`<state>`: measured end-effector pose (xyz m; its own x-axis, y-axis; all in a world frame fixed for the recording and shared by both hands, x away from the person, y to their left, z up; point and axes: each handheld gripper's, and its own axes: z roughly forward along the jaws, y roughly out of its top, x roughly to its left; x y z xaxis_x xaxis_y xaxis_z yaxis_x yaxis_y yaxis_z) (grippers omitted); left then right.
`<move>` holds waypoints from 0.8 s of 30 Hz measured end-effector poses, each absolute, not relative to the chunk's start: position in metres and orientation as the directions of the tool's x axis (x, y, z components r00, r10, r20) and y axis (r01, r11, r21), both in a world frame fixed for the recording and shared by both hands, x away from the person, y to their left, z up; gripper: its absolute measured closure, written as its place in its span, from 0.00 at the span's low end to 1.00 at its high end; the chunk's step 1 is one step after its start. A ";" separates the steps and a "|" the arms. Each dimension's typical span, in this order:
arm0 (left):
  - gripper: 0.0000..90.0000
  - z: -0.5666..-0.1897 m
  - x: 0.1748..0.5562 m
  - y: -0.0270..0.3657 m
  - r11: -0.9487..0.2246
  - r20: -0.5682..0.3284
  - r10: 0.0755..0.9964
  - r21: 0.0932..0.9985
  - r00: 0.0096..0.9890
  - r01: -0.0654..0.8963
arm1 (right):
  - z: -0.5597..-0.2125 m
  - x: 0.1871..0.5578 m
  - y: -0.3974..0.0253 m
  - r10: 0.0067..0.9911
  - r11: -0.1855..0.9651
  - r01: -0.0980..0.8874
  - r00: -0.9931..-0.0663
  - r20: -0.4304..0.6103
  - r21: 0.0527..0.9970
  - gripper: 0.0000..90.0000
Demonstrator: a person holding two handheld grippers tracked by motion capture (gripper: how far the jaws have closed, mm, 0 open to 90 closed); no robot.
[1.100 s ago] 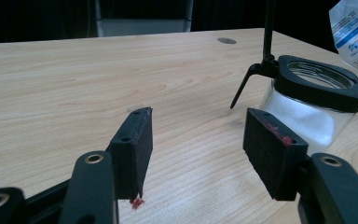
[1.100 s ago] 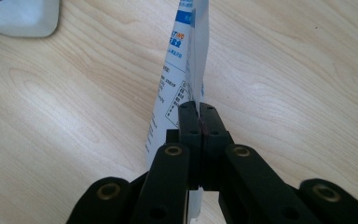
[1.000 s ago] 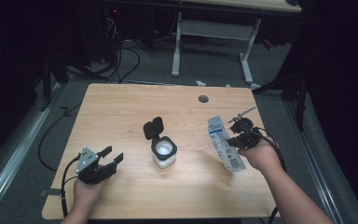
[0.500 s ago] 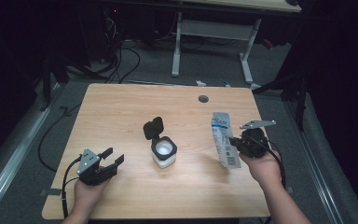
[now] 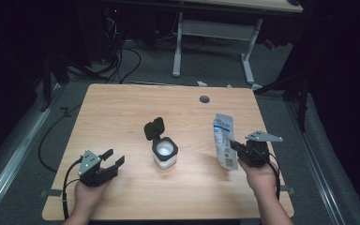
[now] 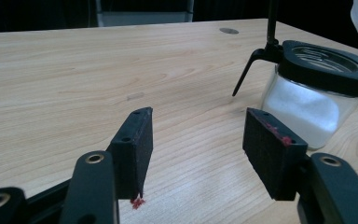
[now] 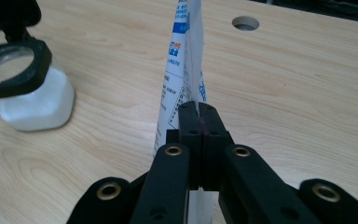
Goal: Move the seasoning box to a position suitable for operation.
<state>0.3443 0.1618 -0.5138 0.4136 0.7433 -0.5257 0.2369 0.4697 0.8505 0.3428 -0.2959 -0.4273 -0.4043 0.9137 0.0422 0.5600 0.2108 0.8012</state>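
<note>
White and blue, that's the refill pouch [image 5: 224, 146] I've got pinched in my right gripper [image 5: 235, 146], and over the last second it's gone from lying tilted across my hand to standing nearly straight up, with my hand pulled back a bit toward my edge of the table [image 5: 122, 108]. So I'd say I've got it picked up properly now and the next bit is carrying it over to the jar [image 5: 165, 153] and tipping it in.

In the right gripper view the jaws are clamped flat together on the thin side edge of the pouch [image 7: 182, 79], no gap at all, and the bag rises up past them. Pouch sits well right of the jar, not touching it.

Jar's in the middle of the table, black flip lid [image 5: 154, 128] standing open, white powder already inside. Looks ready to be filled.

My left gripper [image 5: 114, 158] hasn't really budged, parked near the front left with my hand on the wood. Jaws are spread wide with nothing between them, pointing at the jar [image 6: 314, 98] from close by.
</note>
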 end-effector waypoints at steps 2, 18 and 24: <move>0.48 -0.515 0.344 0.162 0.469 -0.528 0.741 0.849 0.413 0.244 | -0.430 0.341 -0.297 0.914 0.194 0.549 -0.402 0.053 0.813 1.00; 0.49 -0.518 0.344 0.161 0.457 -0.519 0.746 0.855 0.418 0.247 | -0.440 0.330 -0.304 0.921 0.111 0.465 -0.380 0.085 0.878 1.00; 0.49 -0.519 0.343 0.159 0.441 -0.506 0.746 0.863 0.433 0.248 | -0.445 0.330 -0.307 0.930 0.073 0.417 -0.356 0.089 0.906 1.00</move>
<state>0.3428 0.1591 -0.5190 0.4327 0.7461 -0.5060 0.2477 0.4413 0.8625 0.3298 -0.3072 -0.4453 -0.3556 0.9304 0.0887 0.4170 0.0730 0.9060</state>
